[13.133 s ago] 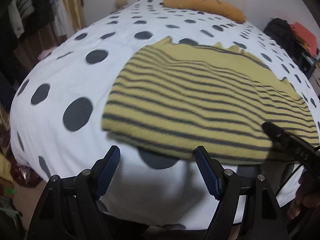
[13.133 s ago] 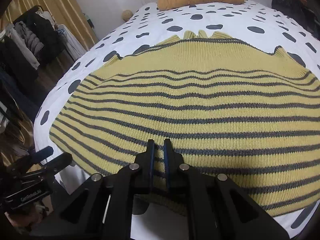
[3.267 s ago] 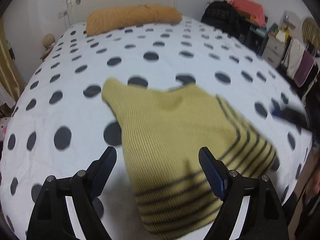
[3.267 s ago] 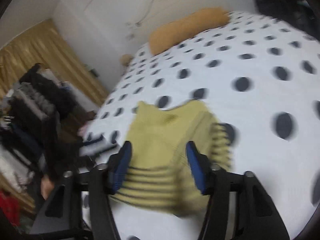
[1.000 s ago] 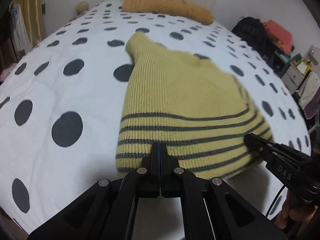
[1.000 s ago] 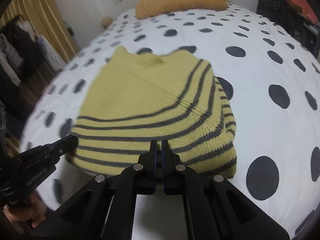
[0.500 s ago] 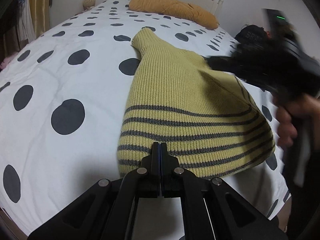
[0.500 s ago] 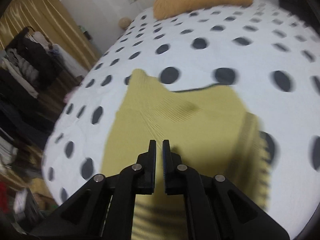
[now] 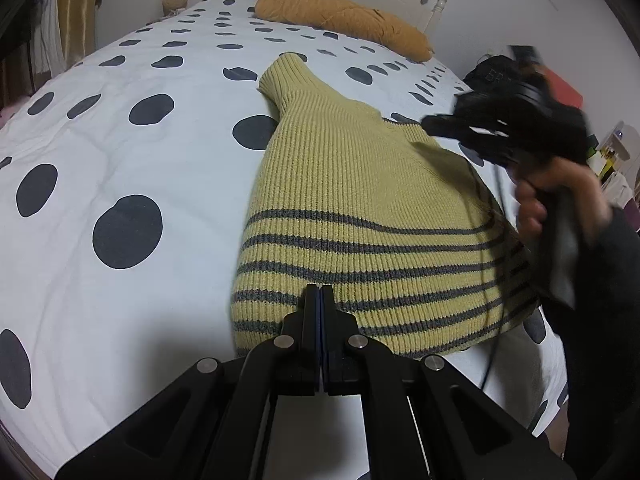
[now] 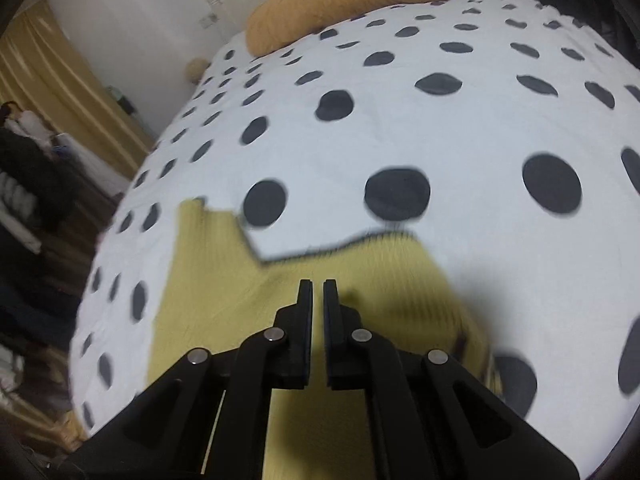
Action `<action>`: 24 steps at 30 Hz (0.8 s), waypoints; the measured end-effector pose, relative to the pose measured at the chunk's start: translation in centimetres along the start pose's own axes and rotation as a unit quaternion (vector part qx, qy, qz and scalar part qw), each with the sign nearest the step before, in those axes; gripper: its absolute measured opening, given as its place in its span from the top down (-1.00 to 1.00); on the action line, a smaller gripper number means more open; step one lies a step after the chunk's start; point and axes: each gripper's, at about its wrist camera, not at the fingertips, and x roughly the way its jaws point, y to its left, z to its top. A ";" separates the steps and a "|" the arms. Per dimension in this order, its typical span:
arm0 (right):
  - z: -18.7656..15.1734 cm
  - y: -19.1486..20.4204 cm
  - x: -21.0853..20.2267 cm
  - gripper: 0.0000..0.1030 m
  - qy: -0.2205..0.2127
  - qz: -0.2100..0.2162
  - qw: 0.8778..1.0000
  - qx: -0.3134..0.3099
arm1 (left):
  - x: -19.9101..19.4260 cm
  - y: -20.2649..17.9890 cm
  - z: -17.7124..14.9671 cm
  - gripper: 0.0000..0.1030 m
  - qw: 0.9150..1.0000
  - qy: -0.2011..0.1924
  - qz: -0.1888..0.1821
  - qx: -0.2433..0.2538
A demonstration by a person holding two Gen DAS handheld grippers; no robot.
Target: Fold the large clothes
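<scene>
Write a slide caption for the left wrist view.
Shut left gripper at the striped hem of a folded yellow sweater on a polka-dot bed, right gripper above the sweater's far side.

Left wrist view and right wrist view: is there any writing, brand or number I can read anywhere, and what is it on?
"BR": pale letters on the black bag beside the bed, seen from the left wrist; the rest is hidden or blurred.
Right hand-held gripper: any marking is smeared by motion blur, unreadable.
Yellow striped sweater: no label visible.
Right wrist view: no text visible.
</scene>
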 end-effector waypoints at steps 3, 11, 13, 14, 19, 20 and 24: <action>-3.8 0.7 -3.1 0.90 0.017 0.018 0.999 -0.030 | 0.0 -0.3 0.0 0.98 1.000 -0.001 0.009 0.006; -8.2 -2.8 -5.6 0.98 -0.002 -0.145 0.987 -0.067 | 0.0 -1.5 -0.3 0.98 0.998 -0.009 0.046 0.032; -9.2 -1.8 -8.1 0.90 -0.025 -0.135 0.988 -0.074 | 0.1 -1.5 -0.3 0.98 0.998 -0.012 0.055 0.038; -9.9 -1.2 -9.1 0.90 -0.031 -0.123 0.989 -0.081 | 0.2 -1.4 -0.2 0.98 0.998 -0.011 0.055 0.037; -14.0 -0.4 -8.5 0.83 0.001 -0.103 0.990 -0.095 | 0.2 -1.5 -0.3 0.98 0.997 -0.013 0.058 0.042; -14.4 -0.9 -7.5 0.83 0.003 -0.109 0.990 -0.094 | 0.3 -1.4 -0.3 0.98 0.998 -0.011 0.052 0.041; -15.0 -1.5 -9.2 0.76 -0.018 -0.114 0.992 -0.052 | -0.4 -1.4 -0.2 0.97 0.997 -0.012 0.064 0.039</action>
